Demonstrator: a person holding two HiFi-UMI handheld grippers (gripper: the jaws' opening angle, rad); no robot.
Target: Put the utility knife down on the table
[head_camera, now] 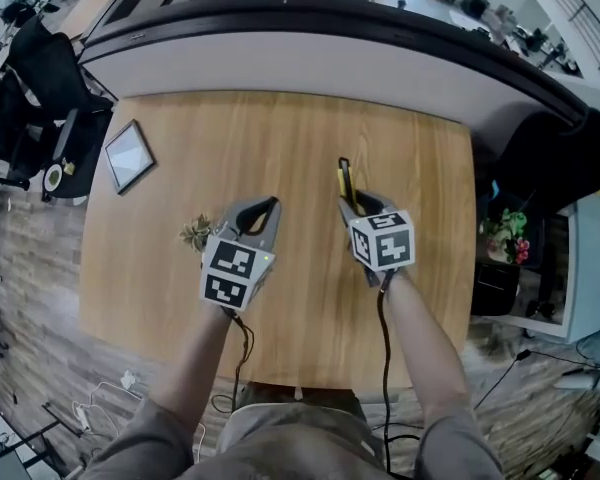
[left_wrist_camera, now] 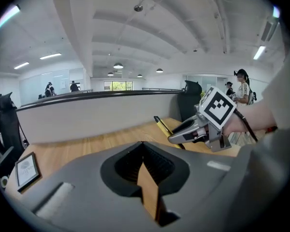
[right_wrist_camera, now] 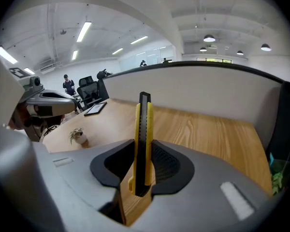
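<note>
- Right gripper view: the right gripper (right_wrist_camera: 142,174) is clamped on the knife (right_wrist_camera: 144,129). The knife is yellow and black, and its length runs out past the jaw tips toward the table's far edge.
- Head view: we place the knife over the table (head_camera: 280,128), right of centre and about midway between the far and near edges. We cannot tell whether its lower end touches the wood.
- Left gripper (left_wrist_camera: 144,164): jaws together on nothing. It sits left of centre, just beside a small plant (head_camera: 195,233).
- Progress: we judge the task not yet done, since the knife is in the grip and not lying on the table. What is left is to lower it, lay it flat, part the jaws and back away.
- Writing: none we can read. Only the square markers on the gripper cubes show. The frame (head_camera: 130,155) near the left edge is too small to make out.
</note>
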